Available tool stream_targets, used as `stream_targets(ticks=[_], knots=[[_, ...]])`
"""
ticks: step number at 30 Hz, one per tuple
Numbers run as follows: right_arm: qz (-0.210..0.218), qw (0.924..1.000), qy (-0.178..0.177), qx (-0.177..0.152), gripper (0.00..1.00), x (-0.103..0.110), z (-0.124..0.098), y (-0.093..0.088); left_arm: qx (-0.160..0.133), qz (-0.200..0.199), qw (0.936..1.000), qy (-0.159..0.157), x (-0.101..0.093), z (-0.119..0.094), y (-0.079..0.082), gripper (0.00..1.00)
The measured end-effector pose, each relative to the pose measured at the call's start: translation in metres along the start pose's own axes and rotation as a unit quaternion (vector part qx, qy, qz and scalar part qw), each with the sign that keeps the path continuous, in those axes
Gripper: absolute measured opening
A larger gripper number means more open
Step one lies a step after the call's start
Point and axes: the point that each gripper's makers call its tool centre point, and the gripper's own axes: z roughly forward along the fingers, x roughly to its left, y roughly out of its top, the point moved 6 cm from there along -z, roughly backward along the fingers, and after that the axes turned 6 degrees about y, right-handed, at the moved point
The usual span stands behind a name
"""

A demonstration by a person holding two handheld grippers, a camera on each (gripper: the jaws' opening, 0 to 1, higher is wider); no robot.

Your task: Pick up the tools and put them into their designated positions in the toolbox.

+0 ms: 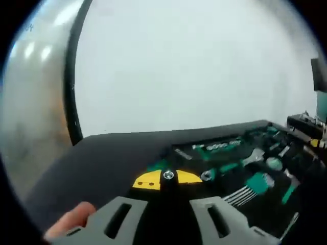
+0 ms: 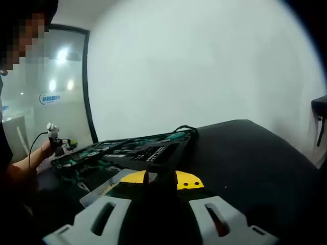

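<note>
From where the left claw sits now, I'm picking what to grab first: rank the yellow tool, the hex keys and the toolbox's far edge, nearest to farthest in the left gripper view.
1. Yellow tool: just ahead of the left claw, centre.
2. Hex keys: farther ahead, right of centre.
3. Toolbox far edge: beyond both, upper right, by the white wall.

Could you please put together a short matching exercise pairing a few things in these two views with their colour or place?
Things:
1. toolbox
2. table
3. yellow piece
4. wall

Descriptions:
A. plain white, behind everything
B. just past the tips of the left tongs
C. black surface that the open case lies on
D. open, with green-handled tools in black slots

Pairs: 1-D, 2-C, 3-B, 4-A
</note>
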Motion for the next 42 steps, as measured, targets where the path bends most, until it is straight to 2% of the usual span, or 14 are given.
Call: stream_targets(ticks=[2, 6, 7, 9, 12, 16, 19, 24, 27, 30, 33, 42], knots=[[0.0, 1.0, 0.001, -0.002, 0.17, 0.0, 0.0, 0.0, 0.006, -0.027, 0.9993, -0.024, -0.024, 0.008, 0.006, 0.05], [0.002, 1.0, 0.003, -0.007, 0.17, 0.001, -0.001, 0.002, 0.027, -0.045, 0.9977, -0.043, -0.065, 0.031, 0.01, 0.05], [0.003, 0.9999, 0.004, -0.009, 0.17, 0.001, -0.001, 0.002, 0.033, -0.05, 0.9965, -0.059, -0.079, 0.037, 0.012, 0.05], [0.004, 0.9999, 0.005, -0.012, 0.17, 0.001, -0.002, 0.003, 0.024, -0.034, 0.9959, -0.08, -0.098, 0.045, 0.019, 0.05], [0.008, 0.9998, 0.006, -0.017, 0.17, 0.0, -0.003, 0.004, 0.029, -0.006, 0.9959, -0.086, -0.12, 0.055, 0.026, 0.05], [0.012, 0.9996, 0.009, -0.024, 0.17, 0.0, -0.003, 0.006, 0.045, -0.009, 0.9947, -0.093, -0.138, 0.074, 0.029, 0.05], [0.017, 0.9996, 0.011, -0.021, 0.17, -0.001, -0.002, 0.005, 0.075, -0.018, 0.9921, -0.099, -0.156, 0.089, 0.024, 0.05], [0.025, 0.999, 0.015, -0.035, 0.17, -0.001, -0.005, 0.009, 0.094, -0.086, 0.9878, -0.089, -0.168, 0.109, 0.02, 0.05], [0.035, 0.9982, 0.018, -0.045, 0.17, -0.002, -0.006, 0.011, 0.101, -0.103, 0.9853, -0.092, -0.174, 0.118, 0.014, 0.05], [0.043, 0.9975, 0.023, -0.051, 0.17, -0.002, -0.006, 0.012, 0.108, -0.087, 0.9878, -0.071, -0.174, 0.123, 0.008, 0.05], [0.047, 0.997, 0.025, -0.055, 0.17, -0.002, -0.007, 0.013, 0.105, -0.087, 0.9883, -0.069, -0.176, 0.125, 0.007, 0.05], [0.057, 0.9961, 0.031, -0.061, 0.17, -0.002, -0.007, 0.014, 0.082, -0.003, 0.9955, -0.046, -0.182, 0.121, 0.008, 0.05]])
